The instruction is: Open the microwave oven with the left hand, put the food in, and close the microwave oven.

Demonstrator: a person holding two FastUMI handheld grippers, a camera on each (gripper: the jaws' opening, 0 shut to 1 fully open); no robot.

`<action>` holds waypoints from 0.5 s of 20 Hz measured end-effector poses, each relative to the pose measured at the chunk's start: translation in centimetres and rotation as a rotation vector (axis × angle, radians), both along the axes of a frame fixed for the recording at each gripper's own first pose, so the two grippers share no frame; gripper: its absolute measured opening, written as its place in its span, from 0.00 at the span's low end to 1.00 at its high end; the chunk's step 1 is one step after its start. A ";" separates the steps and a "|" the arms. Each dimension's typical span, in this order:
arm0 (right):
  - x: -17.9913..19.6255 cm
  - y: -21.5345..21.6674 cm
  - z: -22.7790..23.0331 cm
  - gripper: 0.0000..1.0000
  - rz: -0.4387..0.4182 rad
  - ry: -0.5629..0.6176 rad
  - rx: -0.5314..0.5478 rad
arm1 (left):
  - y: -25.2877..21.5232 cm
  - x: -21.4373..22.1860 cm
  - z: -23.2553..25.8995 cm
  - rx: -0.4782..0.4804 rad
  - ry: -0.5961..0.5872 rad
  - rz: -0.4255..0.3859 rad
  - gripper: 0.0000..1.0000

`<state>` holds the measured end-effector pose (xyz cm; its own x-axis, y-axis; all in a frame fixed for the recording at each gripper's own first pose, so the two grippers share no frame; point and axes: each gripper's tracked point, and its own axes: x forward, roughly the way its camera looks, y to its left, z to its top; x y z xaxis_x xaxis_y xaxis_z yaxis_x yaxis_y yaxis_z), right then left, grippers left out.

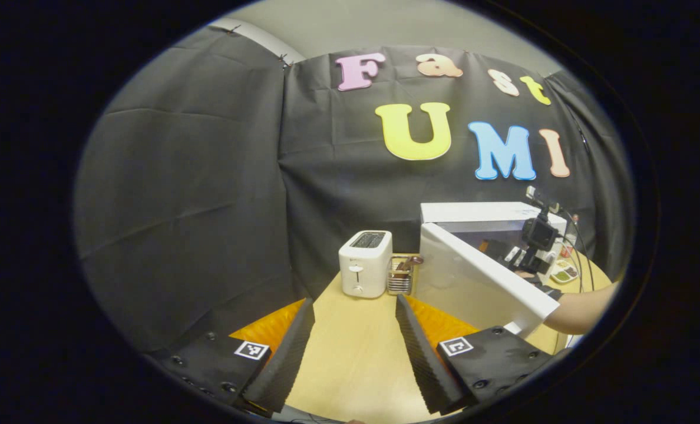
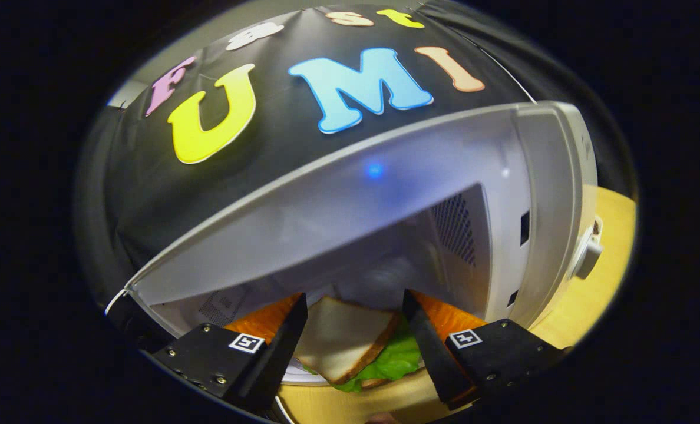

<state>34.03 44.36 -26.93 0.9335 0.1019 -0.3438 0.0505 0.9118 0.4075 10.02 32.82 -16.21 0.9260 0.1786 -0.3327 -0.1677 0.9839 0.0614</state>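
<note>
Straddling the soft, loosely stacked white-bread-and-lettuce sandwich (image 2: 350, 344) low in frame, the right gripper (image 2: 355, 347) looks spread wide, so I'd pinch the crusts gently.

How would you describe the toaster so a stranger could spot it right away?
Start at the white microwave with its door swung open on the wooden table. Left of the door stands a small wire rack, and the toaster is next to that. It is the white, slot-topped box with a front lever.
</note>
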 end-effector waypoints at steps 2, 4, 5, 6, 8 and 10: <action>-1.3 -0.8 1.4 0.98 0.036 -0.025 -0.040 | 0.0 0.4 0.0 -0.005 -0.017 0.000 0.90; -3.3 -1.7 2.9 0.98 0.083 -0.050 -0.079 | -0.3 0.7 0.2 -0.018 -0.035 -0.001 0.94; -4.4 -2.1 3.8 0.98 0.105 -0.068 -0.099 | -0.5 0.8 0.1 -0.022 -0.044 -0.004 0.90; -5.6 -2.7 4.8 0.98 0.124 -0.084 -0.124 | -0.7 0.9 0.1 -0.024 -0.050 -0.006 0.94; -7.6 -4.3 6.8 0.98 0.147 -0.115 -0.170 | -1.2 1.1 0.0 -0.030 -0.056 -0.013 0.94; -9.3 -5.9 9.0 0.98 0.156 -0.154 -0.186 | -1.6 1.1 -0.2 -0.026 -0.064 -0.017 0.94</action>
<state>24.74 38.49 -17.95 0.9541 0.1968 -0.2259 -0.1456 0.9636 0.2243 11.10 31.24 -16.41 0.9482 0.1551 -0.2771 -0.1540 0.9877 0.0258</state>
